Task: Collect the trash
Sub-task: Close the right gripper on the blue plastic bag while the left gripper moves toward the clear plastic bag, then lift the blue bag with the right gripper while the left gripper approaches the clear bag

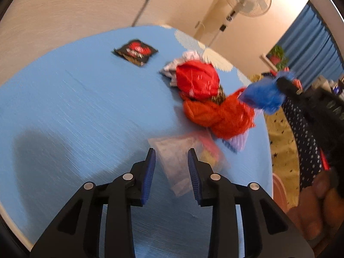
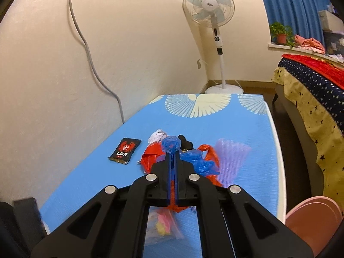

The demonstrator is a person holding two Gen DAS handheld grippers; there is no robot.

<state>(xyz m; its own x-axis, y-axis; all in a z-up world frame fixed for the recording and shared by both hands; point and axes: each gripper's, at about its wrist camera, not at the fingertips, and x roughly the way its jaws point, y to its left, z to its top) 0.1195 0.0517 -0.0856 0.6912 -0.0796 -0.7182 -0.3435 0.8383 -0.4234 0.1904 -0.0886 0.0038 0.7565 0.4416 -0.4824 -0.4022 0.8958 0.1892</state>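
Black packet (image 2: 125, 150) on table: red emblem, white characters "七欣天". Fan (image 2: 208, 3) hub label unreadable.

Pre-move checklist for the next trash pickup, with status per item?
1. Right tongs shut on the blue plastic bag: ok, fingers closed with blue film pinched at the tips.
2. Left tongs open: ok, clear gap between the pads.
3. Clear plastic packet lined up between the left tongs: ok, it lies on the table in the gap, but not yet gripped.
4. Left view sharp enough to judge contact: not ok, motion blur.
5. Black snack packet free of the pile: ok, it lies flat, apart from the red plastic bag.
6. Bin to drop into: cannot tell; a pink container shows at the table edge only partly.
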